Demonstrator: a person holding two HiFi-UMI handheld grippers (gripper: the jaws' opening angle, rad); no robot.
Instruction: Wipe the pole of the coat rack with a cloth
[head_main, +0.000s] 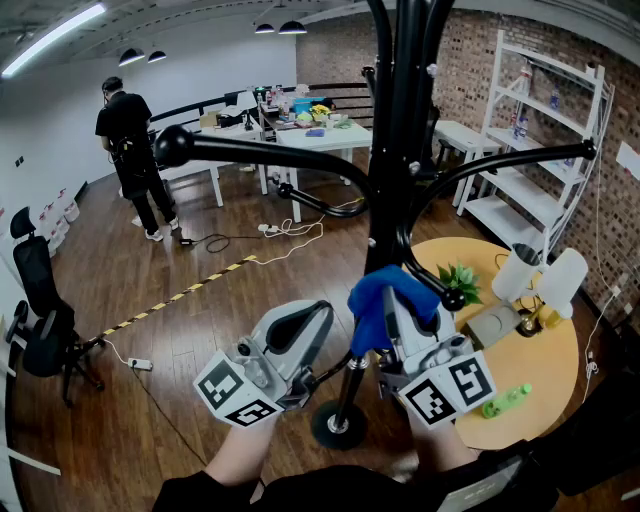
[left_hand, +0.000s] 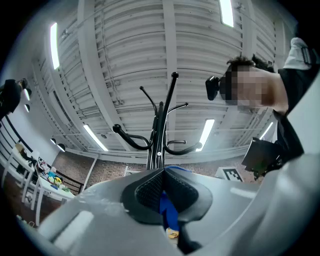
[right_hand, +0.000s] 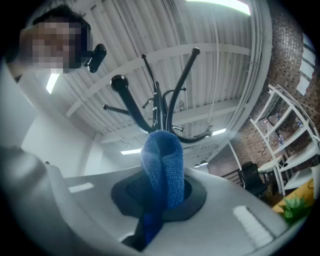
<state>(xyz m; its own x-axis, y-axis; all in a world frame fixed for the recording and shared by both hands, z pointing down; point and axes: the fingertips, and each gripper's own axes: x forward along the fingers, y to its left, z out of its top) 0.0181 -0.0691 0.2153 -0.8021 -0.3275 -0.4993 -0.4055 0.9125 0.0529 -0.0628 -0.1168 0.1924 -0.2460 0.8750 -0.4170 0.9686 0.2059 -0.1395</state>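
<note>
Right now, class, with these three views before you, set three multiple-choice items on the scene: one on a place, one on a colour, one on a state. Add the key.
1. Where does the potted plant stand?
A. on the white shelf
B. on the round table
C. on the floor

2. What colour is the cloth?
A. red
B. white
C. blue

3. How are the right tongs?
A. open and empty
B. shut on the cloth
C. shut on a bottle

Key:
1 B, the plant sits on the yellow top.
2 C, the cloth shows blue in the head view.
3 B, the right gripper view shows the cloth pinched between them.
</note>
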